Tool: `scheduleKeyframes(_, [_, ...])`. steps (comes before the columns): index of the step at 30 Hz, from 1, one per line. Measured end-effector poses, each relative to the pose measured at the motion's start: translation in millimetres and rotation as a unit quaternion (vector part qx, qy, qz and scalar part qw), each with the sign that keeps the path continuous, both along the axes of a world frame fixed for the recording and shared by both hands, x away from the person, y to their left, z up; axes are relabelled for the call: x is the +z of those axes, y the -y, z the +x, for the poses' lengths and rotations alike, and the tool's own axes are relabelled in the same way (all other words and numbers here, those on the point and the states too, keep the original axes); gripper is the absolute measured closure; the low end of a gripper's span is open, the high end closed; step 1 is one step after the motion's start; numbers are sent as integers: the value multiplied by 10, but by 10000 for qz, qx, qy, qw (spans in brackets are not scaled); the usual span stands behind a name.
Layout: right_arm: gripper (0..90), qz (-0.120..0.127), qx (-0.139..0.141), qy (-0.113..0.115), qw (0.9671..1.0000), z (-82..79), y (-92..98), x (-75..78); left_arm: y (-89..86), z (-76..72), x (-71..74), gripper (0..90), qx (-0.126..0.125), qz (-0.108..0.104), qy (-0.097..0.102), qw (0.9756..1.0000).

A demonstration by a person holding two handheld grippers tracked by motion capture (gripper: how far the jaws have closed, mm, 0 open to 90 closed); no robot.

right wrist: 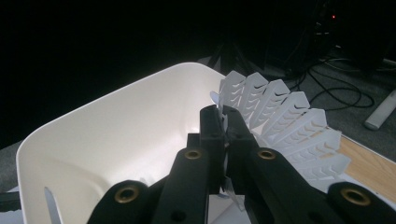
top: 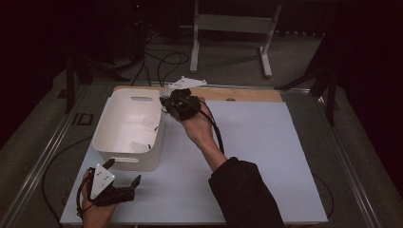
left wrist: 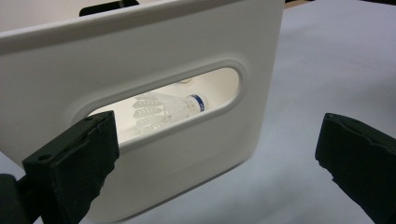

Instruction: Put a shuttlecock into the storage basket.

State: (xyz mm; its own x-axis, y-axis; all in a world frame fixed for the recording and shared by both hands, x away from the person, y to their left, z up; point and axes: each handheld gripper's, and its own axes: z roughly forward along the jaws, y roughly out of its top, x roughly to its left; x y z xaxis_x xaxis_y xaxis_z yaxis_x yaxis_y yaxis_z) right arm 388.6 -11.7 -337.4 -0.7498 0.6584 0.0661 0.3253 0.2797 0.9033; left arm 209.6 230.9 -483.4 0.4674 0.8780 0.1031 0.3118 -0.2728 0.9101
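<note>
— What did I have in the right gripper (right wrist: 223,122) at that moment?

— A white shuttlecock (right wrist: 285,126). My jaws were clamped tight on the edge of its feather skirt, and I held it just above the far right rim of the white bin (top: 124,124), at the corner nearest the wooden strip (top: 247,94).

— And the skirt itself?

— Thin ribbed vanes, fanned out in a curve to the right of the black jaws, each with small cut slots. It looked like plastic rather than real feather, though I couldn't be sure.

— Anything already in the bin?

— Yes. Through the oval handle slot in the near wall, the left gripper view showed another shuttlecock (left wrist: 168,109) lying on its side, white skirt, white cap with a blue band.

— Your left gripper (top: 122,175)?

— Jaws spread wide, grasping nothing, resting low on the table just beside the bin's near wall. Its foam pads (left wrist: 79,154) were black and rough-edged.

— The bin?

— Smooth, glossy, rounded corners, a handle slot at each end.

— The surface?

— A pale blue-grey sheet (top: 256,142) over the table, matte and flat, with bare wood along the far edge.

— And the room?

— Dark. Grey carpet, black cables (top: 161,61) looping across it, a white frame on legs (top: 233,28) beyond the table.
</note>
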Motion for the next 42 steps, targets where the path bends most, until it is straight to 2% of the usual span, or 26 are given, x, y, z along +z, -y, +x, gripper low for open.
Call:
scheduleKeyframes(20, [893, 0, 117, 40, 9999, -22, -144, 34, 7, 2, -3, 1, -4, 3, -13, 10000])
scheduleKeyframes(42, [891, -40, 203, 23, 9998, 11, -278, 2, 4, 3, -3, 1, -9, -2, -9, 10000])
